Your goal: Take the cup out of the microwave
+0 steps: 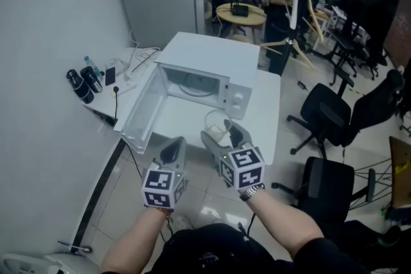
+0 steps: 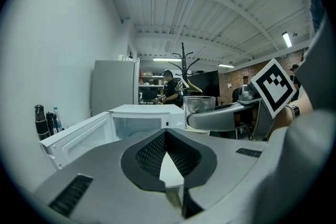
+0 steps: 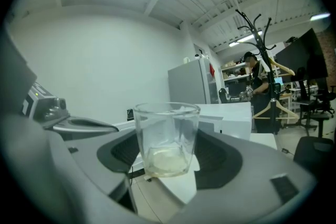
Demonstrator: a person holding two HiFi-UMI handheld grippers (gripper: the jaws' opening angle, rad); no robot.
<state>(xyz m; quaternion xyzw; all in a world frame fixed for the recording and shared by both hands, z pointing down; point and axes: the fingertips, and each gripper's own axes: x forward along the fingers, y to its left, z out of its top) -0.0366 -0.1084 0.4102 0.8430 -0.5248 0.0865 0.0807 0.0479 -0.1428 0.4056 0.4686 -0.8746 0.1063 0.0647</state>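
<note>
One cup (image 3: pixel 167 139): clear glass, upright, long axis vertical, pale residue at the bottom. We place it outside the microwave (image 1: pixel 205 67), in front of the cavity and just right of the open door (image 1: pixel 138 113), over the bench (image 1: pixel 264 106). The right gripper (image 1: pixel 220 131) has its jaws wide, pressed on the cup's sides. The left gripper (image 1: pixel 173 149) has its jaws closed together, empty, just left of the cup. One microwave, two grippers. We judge that setting down falls to the right hand.

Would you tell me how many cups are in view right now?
1: a clear cup held in the right tool, in front of the open microwave, whose inside is partly hidden.
</note>
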